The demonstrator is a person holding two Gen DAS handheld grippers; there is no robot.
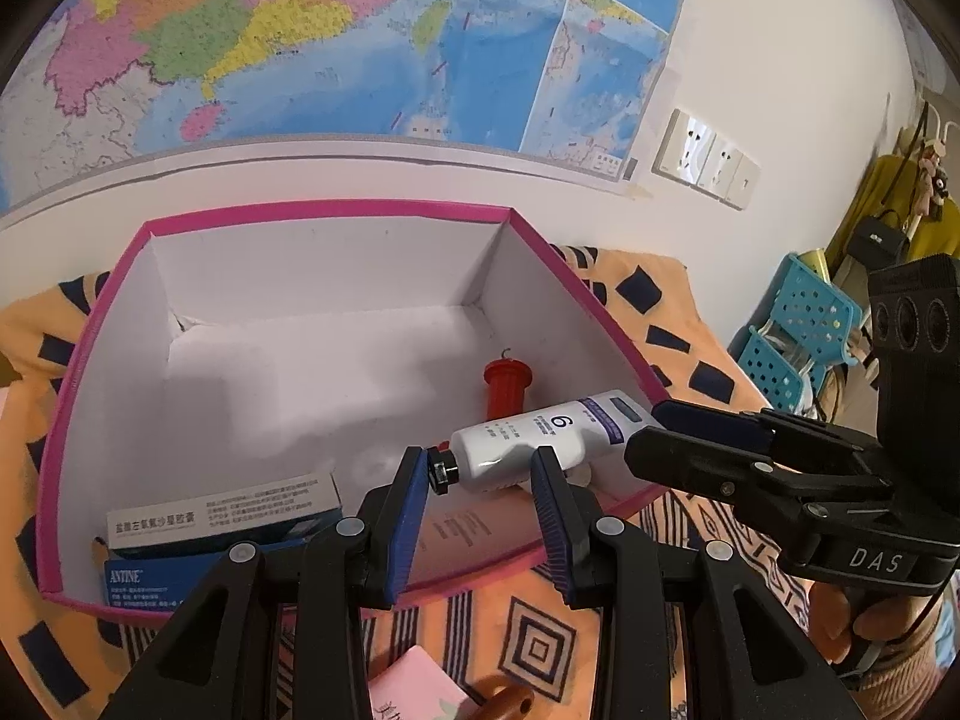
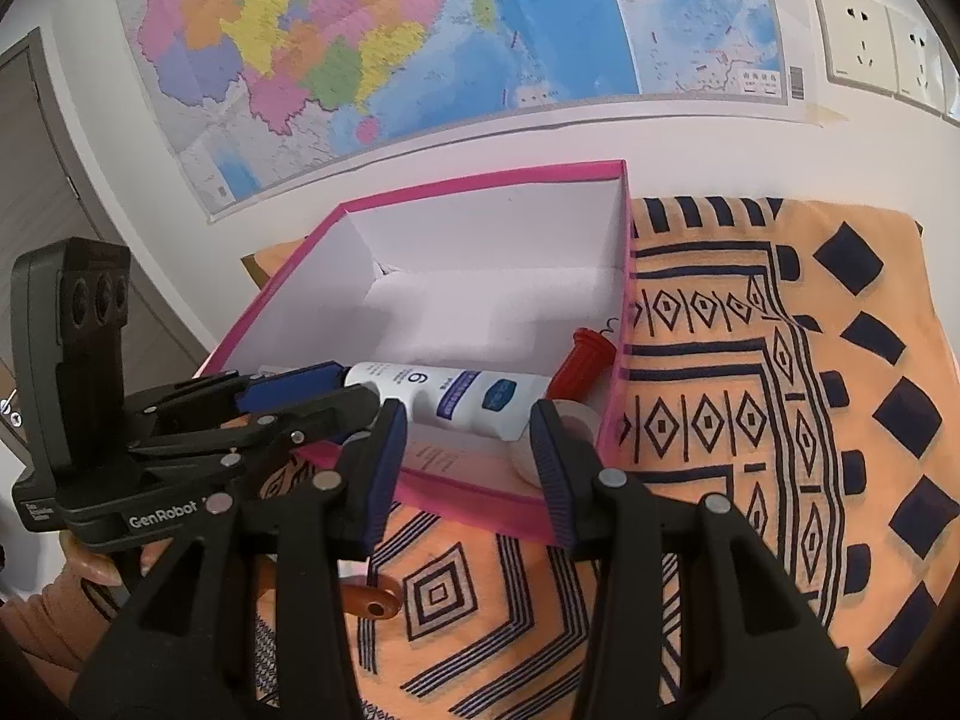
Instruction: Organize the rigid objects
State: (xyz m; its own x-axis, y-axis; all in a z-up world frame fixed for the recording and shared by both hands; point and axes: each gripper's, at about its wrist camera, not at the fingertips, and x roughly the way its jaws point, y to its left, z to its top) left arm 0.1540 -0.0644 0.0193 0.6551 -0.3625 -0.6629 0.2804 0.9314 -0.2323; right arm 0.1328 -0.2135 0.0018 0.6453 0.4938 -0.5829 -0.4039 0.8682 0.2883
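Both grippers are clamping the tube (image 1: 540, 435) over the box (image 1: 324, 210): left gripper (image 1: 485, 483) holding its cap end, right gripper (image 2: 471, 441) its flat end.

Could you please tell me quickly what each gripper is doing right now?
Left gripper: closed on the white tube, at its cap end.
Right gripper: closed on the same tube's flat end.

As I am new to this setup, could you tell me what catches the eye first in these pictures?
A bright pink box with a white inside fills the middle, on an orange patterned cloth. Over its near corner, the left gripper and right gripper hold a white tube by its ends.
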